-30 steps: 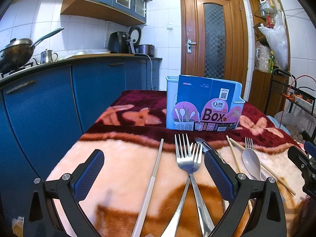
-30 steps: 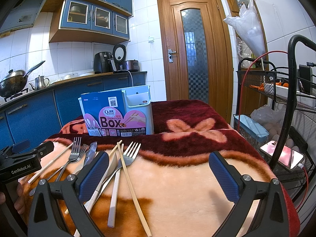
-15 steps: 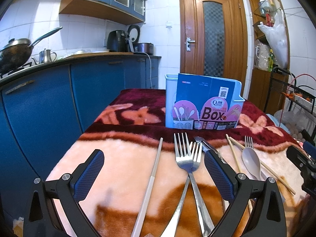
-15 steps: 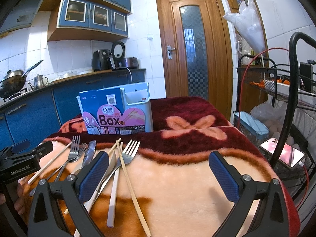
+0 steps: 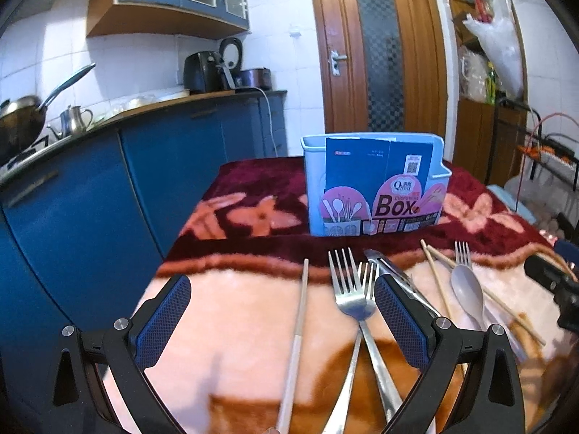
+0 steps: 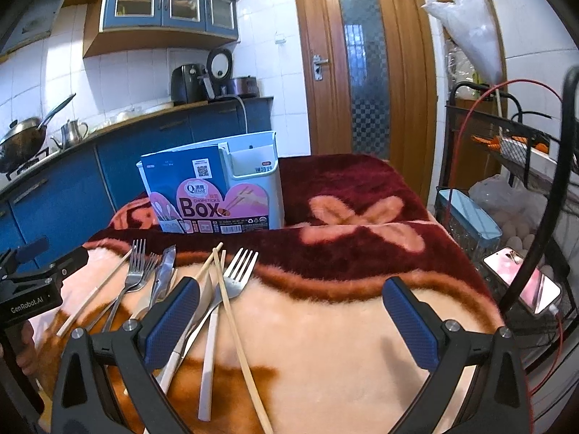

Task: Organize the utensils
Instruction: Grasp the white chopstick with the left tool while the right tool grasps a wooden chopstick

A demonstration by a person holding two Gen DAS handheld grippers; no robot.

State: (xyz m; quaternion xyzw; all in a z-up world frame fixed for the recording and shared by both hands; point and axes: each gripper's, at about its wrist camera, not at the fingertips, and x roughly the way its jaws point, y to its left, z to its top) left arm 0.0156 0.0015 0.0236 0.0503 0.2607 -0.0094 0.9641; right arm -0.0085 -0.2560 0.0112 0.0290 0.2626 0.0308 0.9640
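The utensils lie loose on the blanket-covered table (image 5: 231,311): two crossed forks (image 5: 349,289), a pale chopstick (image 5: 298,329), a spoon (image 5: 466,294). The chopsticks box (image 5: 376,188) stands behind them, ready to receive. My left claw (image 5: 282,314) hovers spread around the forks; my right claw (image 6: 289,314) hangs spread, empty.

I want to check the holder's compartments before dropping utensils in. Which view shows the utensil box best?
The right wrist view: it shows the utensil box at an angle, revealing its front label, side wall and a side pocket. The left wrist view shows the box head-on, mostly label; neither view shows its interior.
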